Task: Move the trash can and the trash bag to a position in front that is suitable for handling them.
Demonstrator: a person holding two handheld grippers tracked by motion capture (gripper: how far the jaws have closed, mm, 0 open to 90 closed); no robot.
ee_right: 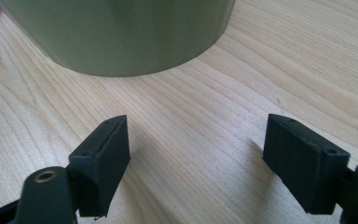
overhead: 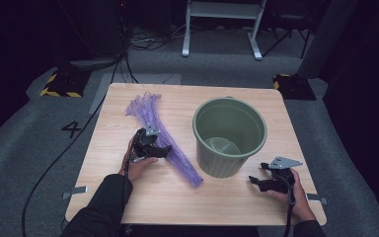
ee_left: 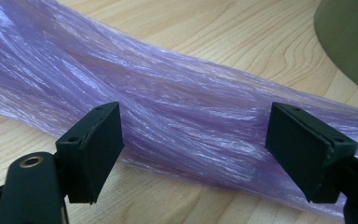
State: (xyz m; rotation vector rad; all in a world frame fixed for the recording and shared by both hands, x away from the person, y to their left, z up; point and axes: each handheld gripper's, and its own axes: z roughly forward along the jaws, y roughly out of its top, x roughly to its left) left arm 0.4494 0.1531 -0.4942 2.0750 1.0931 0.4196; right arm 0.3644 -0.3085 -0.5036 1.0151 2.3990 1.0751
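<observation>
Dark room, grey carpet floor [overhead: 24,148], white frame legs at the back. Light wood tabletop [overhead: 143,202] in the middle, all four edges in the high view, carpet open on every side.

Purple plastic bundle [overhead: 164,140] lies diagonal on the tabletop, frayed end toward the far left corner, tight end near the bucket's base. Well clear of the left and near edges. Green ribbed bucket [overhead: 229,136] stands upright right of centre, mouth open, its base just beside the bundle's near end, apart from the right edge.

Left claw [overhead: 152,148] sits over the bundle's middle, jaws wide apart; in the left gripper view the purple strands [ee_left: 177,116] run across between and behind the black pads [ee_left: 95,149], pads not pressing on them. Bare wood free on the claw's left side.

Right claw [overhead: 262,181] is low near the right front corner, jaws apart with nothing between them, bare wood [ee_right: 196,140] between the pads, bucket wall [ee_right: 116,32] ahead. Open strip of tabletop between it and the bucket; near edge close behind the hand.
</observation>
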